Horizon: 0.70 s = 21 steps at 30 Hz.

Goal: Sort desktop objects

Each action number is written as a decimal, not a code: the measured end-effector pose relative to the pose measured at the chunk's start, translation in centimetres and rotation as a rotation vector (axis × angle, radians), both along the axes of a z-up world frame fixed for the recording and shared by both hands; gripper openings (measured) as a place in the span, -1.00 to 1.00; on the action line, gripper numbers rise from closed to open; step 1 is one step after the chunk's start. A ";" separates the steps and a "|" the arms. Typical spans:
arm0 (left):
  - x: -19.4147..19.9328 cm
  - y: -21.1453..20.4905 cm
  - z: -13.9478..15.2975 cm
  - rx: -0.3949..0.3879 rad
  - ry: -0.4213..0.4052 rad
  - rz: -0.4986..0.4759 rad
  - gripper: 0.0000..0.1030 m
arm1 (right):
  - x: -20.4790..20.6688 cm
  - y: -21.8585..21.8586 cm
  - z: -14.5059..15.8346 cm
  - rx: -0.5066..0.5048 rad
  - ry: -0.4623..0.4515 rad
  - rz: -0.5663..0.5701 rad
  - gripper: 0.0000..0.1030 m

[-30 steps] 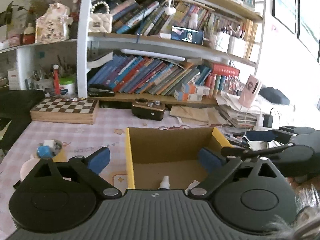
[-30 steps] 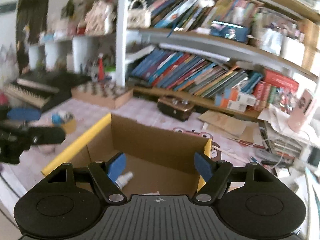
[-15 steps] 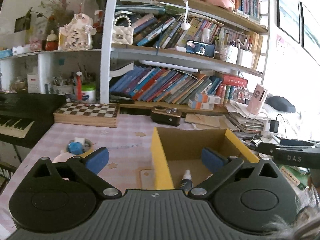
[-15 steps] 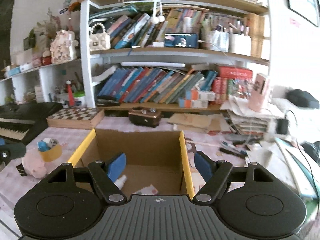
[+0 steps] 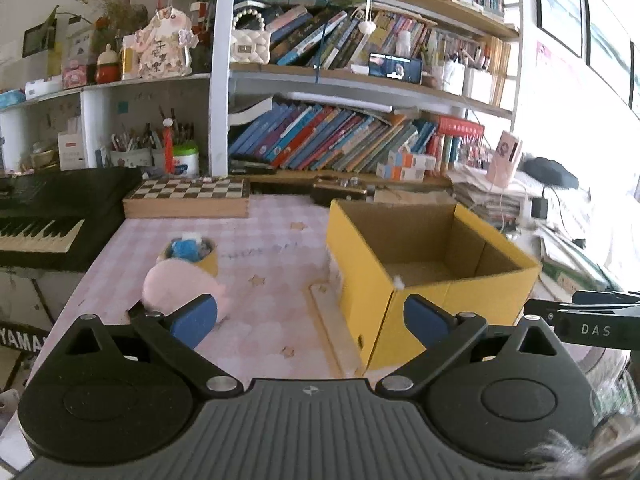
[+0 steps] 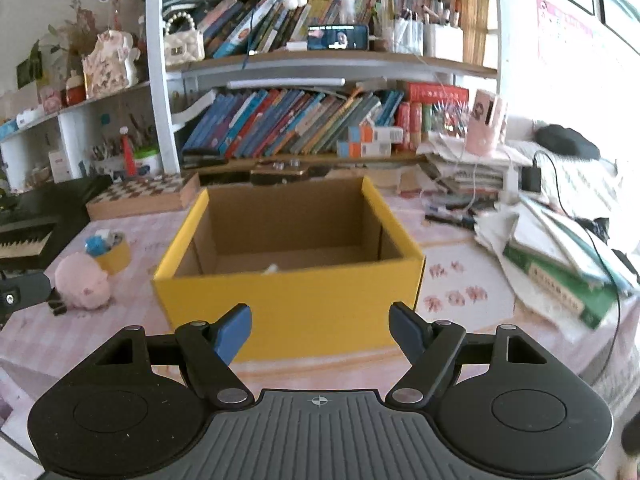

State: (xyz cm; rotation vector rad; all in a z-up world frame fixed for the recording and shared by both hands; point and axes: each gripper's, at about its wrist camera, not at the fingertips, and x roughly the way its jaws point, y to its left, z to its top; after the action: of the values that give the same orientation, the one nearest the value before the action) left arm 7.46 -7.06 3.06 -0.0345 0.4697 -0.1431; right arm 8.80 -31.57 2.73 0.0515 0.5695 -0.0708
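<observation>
A yellow cardboard box (image 5: 368, 292) stands open on the pink desk; it also shows in the right wrist view (image 6: 288, 304). A small white bottle tip (image 6: 271, 269) lies inside it. A pink plush pig (image 5: 176, 284) and a yellow tape roll with a blue item in it (image 5: 192, 254) lie left of the box; the pig (image 6: 82, 280) and roll (image 6: 110, 250) show in the right wrist view too. My left gripper (image 5: 308, 318) is open and empty, near the box's front left corner. My right gripper (image 6: 320, 326) is open and empty, in front of the box.
A chessboard box (image 5: 188, 198) and a black keyboard (image 5: 48, 216) stand at the back left. Bookshelves (image 5: 340, 140) line the back. Stacked papers, books and cables (image 6: 552, 240) crowd the right side of the desk.
Both grippers have pulled back and away from above the box; the box now lies ahead of them instead of under them. Both stay open and empty.
</observation>
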 end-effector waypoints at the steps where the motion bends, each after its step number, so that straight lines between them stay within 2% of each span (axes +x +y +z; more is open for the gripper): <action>1: -0.3 0.3 -0.3 0.004 0.007 0.000 0.97 | -0.4 0.5 -0.2 0.000 0.005 -0.007 0.51; 7: -1.8 2.1 -1.9 0.019 0.083 0.002 1.00 | -3.1 3.3 -1.8 0.022 0.071 -0.039 0.59; 21: -4.1 4.5 -4.3 0.016 0.197 -0.072 1.00 | -6.2 8.8 -3.7 0.031 0.182 0.020 0.68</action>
State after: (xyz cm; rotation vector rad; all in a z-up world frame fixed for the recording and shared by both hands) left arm 3.32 -2.52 -1.24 -0.0158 0.6696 -0.2077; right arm 2.60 -22.73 -1.01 0.0702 0.7529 -0.0474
